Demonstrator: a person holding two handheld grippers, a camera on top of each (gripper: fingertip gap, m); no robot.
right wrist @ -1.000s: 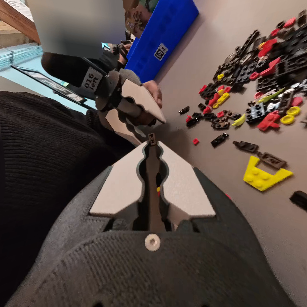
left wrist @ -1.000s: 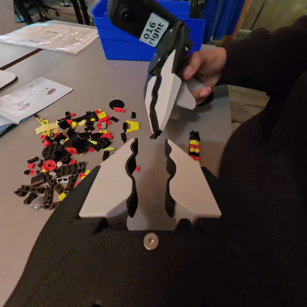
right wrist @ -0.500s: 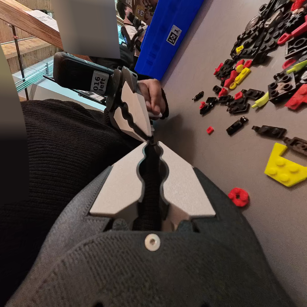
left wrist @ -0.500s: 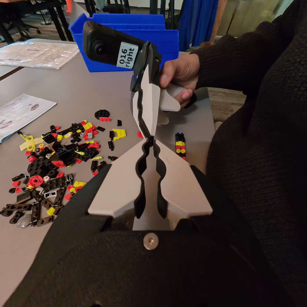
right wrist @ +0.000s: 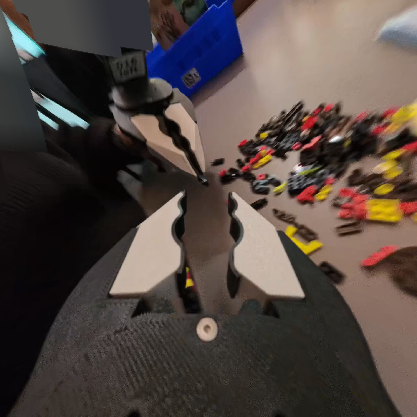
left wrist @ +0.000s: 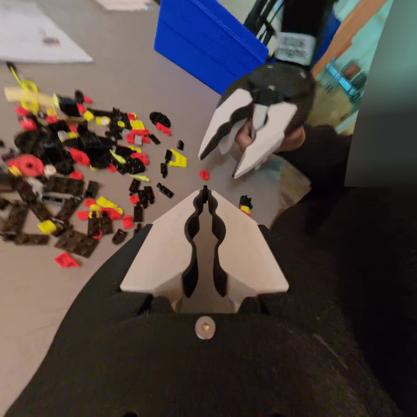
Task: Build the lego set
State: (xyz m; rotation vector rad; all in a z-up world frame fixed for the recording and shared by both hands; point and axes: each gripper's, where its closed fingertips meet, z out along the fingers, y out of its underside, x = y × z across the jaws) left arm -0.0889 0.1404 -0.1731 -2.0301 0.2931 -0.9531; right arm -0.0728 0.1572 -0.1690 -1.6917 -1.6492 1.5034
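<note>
My left gripper (left wrist: 205, 195) is shut on a small black lego piece (left wrist: 205, 188) that sticks out past its tips, above the grey table (left wrist: 126, 74). My right gripper (left wrist: 218, 165) is open and empty, just beyond and to the right of it. In the right wrist view my right gripper (right wrist: 207, 194) is open, and the left gripper (right wrist: 201, 173) pinches the black piece (right wrist: 204, 180) just ahead of it. A small black, yellow and red assembly (left wrist: 245, 205) lies on the table under the grippers; it also shows between my right fingers (right wrist: 188, 274).
A pile of loose black, red and yellow pieces (left wrist: 74, 162) covers the table to the left. A red round piece (left wrist: 204, 174) and a yellow wedge plate (left wrist: 178, 160) lie near the grippers. A blue bin (left wrist: 203, 45) and an instruction booklet (left wrist: 40, 40) lie farther back. The tips of both grippers are at nearly the same place.
The right gripper held the small black piece; the left gripper closed on it. The right gripper has opened and drawn back, and the two have moved apart.
</note>
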